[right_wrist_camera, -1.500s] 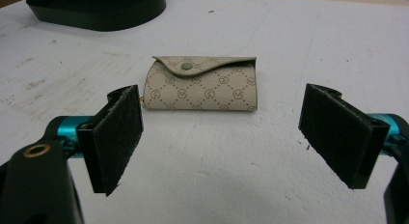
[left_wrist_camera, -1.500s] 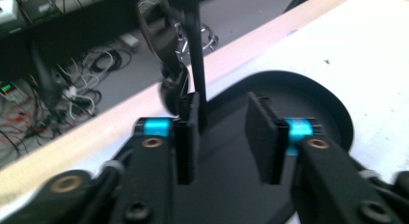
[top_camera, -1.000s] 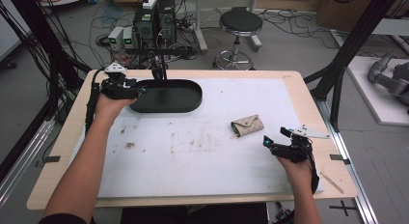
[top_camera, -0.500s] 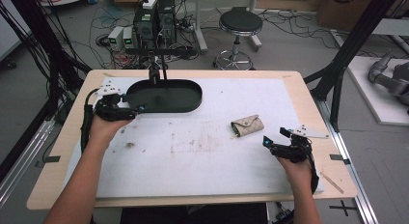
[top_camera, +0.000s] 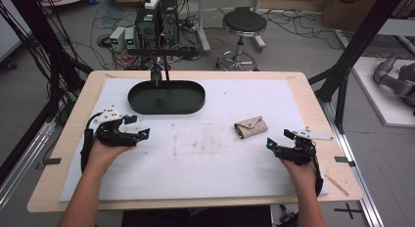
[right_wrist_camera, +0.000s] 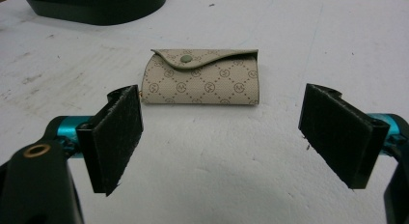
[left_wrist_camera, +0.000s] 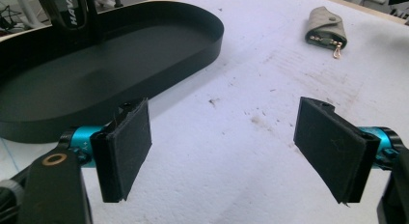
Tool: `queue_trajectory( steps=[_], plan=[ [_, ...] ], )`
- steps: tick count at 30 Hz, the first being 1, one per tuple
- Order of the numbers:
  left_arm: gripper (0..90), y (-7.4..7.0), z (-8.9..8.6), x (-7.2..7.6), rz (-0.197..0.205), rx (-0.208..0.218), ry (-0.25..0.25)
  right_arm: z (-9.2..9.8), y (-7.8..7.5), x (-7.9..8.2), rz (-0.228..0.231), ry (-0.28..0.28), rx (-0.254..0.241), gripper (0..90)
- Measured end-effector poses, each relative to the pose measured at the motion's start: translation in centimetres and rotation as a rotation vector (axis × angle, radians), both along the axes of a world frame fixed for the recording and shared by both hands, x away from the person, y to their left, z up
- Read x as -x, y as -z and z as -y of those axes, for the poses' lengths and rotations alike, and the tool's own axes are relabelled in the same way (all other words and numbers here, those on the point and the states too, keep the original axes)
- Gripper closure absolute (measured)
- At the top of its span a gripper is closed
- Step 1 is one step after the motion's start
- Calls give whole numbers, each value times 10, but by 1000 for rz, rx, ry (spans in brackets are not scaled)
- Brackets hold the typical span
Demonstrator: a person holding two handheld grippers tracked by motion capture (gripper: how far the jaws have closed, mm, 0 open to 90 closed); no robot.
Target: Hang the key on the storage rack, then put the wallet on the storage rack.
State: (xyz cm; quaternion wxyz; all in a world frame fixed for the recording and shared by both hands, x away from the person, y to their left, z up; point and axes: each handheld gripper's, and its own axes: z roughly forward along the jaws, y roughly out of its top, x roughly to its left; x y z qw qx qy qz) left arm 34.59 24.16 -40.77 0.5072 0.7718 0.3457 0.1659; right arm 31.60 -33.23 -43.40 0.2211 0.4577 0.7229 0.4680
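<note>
A black oval tray (top_camera: 166, 108) lies at the back left of the white mat. A beige patterned key pouch (top_camera: 251, 126), snapped closed, lies right of the middle. My left gripper (top_camera: 139, 126) sits low over the mat in front of the tray's left end. Its jaws have just been opening and stand wide, with nothing between them. In the left gripper view the gripper (left_wrist_camera: 226, 147) faces bare mat, with the tray (left_wrist_camera: 96, 84) at upper left and the pouch (left_wrist_camera: 327, 31) far off. My right gripper (top_camera: 279, 139) is open just short of the pouch. The pouch (right_wrist_camera: 202, 79) lies ahead of that gripper (right_wrist_camera: 222, 137).
A black clamp post (top_camera: 156, 73) stands at the tray's far rim. The white mat (top_camera: 205, 139) is stained in the middle and covers a wooden table (top_camera: 83, 104). A stool (top_camera: 243, 24) and electronics boxes (top_camera: 156, 16) stand on the floor beyond.
My left hand has come away from the tray's left end, toward the person and down to the mat, and its jaws stand wider. The right hand and pouch have not moved.
</note>
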Motion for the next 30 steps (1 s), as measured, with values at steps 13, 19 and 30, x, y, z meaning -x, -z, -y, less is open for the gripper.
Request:
queue_trajectory(
  steps=[13,19,30],
  plan=[
    [145,9,-2,0,9,-1,-5,0,5,-6,-19,26,30,159],
    [145,10,1,-2,2,-9,5,0,5,-3,-20,24,32,159],
    [146,5,1,-5,8,7,7,1,7,-1,-21,20,35,159]
  ],
)
